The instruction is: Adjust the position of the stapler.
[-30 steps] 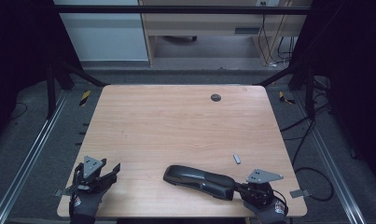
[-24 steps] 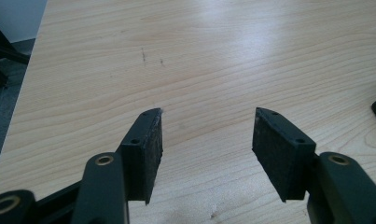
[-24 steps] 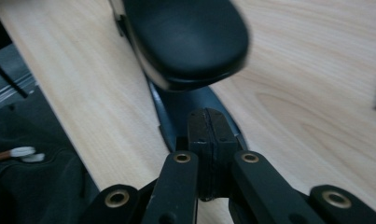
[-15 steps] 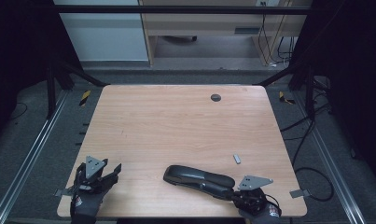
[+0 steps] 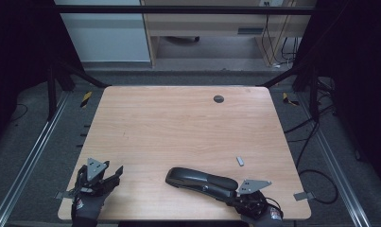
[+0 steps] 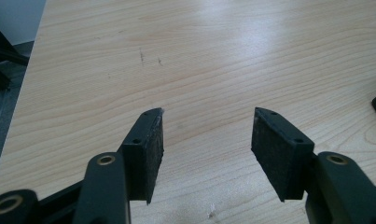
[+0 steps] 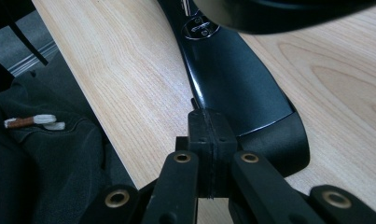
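A long glossy black device [image 5: 200, 179] lies flat near the table's front edge, right of the middle. In the right gripper view its broad end [image 7: 241, 88] sits just ahead of the jaws. My right gripper [image 7: 208, 133] is shut, pads pressed together, with the tips against the near edge of that end; whether a thin lip is pinched I cannot tell. From above, the right gripper [image 5: 233, 193] meets the device's right end. My left gripper [image 6: 206, 126] stands open over bare wood, nothing between its pads. It rests at the front left corner [image 5: 113, 174].
A small grey piece [image 5: 240, 161] lies on the wooden table [image 5: 178, 127] right of the device. A round dark grommet [image 5: 218, 99] sits near the far edge. Metal rails run along both sides of the table. Dark cloth [image 7: 50, 154] hangs below the near edge.
My right gripper has shifted slightly left and toward the near edge, staying at the device's end. The device and the left gripper have not moved.
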Demonstrator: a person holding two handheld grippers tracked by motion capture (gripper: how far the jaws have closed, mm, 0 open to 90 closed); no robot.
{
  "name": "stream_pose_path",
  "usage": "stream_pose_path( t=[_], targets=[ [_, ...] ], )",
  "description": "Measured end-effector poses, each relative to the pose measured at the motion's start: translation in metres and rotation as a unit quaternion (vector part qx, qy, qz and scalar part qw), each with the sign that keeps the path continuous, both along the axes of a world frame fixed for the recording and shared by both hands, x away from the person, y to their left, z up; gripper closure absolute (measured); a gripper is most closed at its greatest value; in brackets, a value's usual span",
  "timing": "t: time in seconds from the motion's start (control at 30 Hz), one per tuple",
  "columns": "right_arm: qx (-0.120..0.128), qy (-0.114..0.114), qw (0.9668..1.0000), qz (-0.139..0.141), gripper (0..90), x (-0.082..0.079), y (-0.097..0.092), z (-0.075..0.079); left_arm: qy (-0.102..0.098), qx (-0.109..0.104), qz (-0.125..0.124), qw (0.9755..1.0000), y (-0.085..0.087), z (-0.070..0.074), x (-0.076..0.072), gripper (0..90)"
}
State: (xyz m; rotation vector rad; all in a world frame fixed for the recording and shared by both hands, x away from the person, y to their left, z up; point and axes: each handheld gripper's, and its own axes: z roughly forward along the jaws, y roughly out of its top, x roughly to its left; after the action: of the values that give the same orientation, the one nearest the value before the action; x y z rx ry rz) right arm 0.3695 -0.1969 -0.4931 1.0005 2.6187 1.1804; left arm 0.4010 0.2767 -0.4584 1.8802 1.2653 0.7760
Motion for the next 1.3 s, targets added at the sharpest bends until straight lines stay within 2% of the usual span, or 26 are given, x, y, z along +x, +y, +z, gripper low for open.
stream_pose_path(
  t=[0.17,0.73,1.3],
  targets=[
    [-0.002,-0.004,1.0,-0.003,90.0,0.001,-0.001,0.0,0.001,0.0,-0.001,1.0,0.0,0.0,0.0,43.3],
    [-0.006,-0.018,0.9987,-0.047,90.0,0.007,-0.008,0.0,0.0,0.0,-0.006,1.0,-0.003,0.0,0.0,44.2],
    [-0.009,-0.035,0.9966,-0.074,90.0,0.018,-0.011,-0.001,0.005,0.011,-0.033,0.9994,-0.011,-0.001,-0.001,54.4]
  ],
)
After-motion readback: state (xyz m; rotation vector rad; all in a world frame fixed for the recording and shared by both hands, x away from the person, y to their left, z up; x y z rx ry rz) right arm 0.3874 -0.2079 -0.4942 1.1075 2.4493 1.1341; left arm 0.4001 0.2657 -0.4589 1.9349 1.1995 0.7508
